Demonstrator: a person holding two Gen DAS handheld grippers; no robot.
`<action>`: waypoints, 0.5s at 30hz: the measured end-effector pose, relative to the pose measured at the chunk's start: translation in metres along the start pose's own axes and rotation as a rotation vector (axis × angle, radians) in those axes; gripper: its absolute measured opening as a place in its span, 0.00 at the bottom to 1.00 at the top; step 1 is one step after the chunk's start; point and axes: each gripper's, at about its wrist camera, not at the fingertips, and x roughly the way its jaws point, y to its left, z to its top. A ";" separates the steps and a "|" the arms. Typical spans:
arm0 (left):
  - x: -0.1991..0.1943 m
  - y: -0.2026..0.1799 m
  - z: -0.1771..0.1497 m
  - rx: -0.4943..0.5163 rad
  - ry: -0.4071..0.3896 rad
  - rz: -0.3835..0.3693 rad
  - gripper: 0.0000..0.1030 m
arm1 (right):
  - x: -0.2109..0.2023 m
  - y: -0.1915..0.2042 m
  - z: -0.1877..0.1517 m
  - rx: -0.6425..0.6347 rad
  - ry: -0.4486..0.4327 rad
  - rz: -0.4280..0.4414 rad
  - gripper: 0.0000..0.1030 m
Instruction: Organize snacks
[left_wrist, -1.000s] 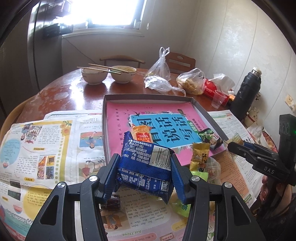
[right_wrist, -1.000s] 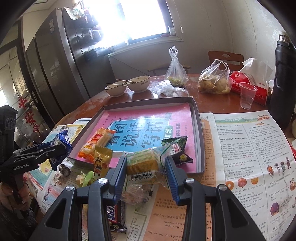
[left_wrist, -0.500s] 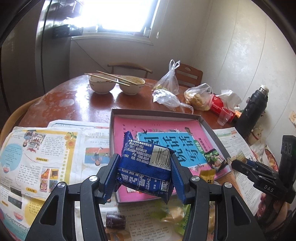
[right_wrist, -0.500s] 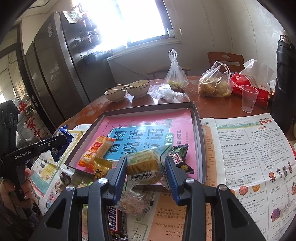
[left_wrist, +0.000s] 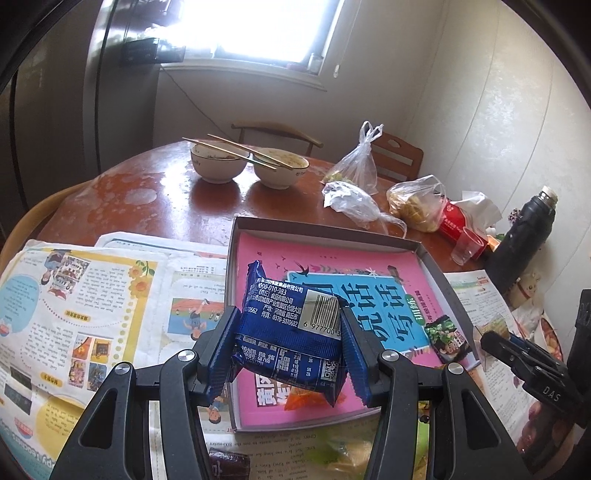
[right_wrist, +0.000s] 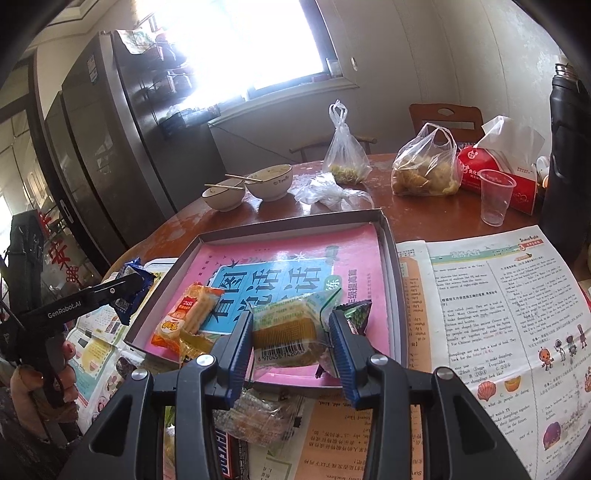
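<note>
Blue packet (left_wrist: 291, 339) clamped in left gripper (left_wrist: 288, 350), over tray's near edge | yellow cake packet (right_wrist: 291, 332) clamped in right gripper (right_wrist: 290, 345), above tray (right_wrist: 388, 236) | both look light, soft, crinkly, slippery film: pinch mid-body, gently | orange snack (right_wrist: 188, 314), green packet (right_wrist: 356, 315) lie inside tray | bowls (right_wrist: 269, 182) far across desk (right_wrist: 417, 210)

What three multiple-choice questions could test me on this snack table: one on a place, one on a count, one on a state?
1. Where does the green-black packet lie?
A. in the tray
B. in a bowl
C. on a chair

2. How many bowls stand on the table?
A. one
B. two
C. four

3. What is the left claw doing?
A. hanging open
B. gripping a blue packet
C. holding a cup

Answers: 1 A, it rests on the tray's pink lining. 2 B, two bowls under chopsticks. 3 B, both pads press the packet.
</note>
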 end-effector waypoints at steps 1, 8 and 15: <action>0.001 0.000 0.000 0.001 -0.003 0.008 0.54 | 0.001 0.000 0.001 0.003 -0.002 -0.001 0.41; 0.015 0.000 0.002 0.018 -0.015 0.099 0.54 | 0.004 0.000 0.004 0.011 -0.014 0.001 0.41; 0.028 -0.006 -0.002 0.089 -0.020 0.213 0.54 | 0.009 0.000 0.003 0.015 -0.004 -0.001 0.41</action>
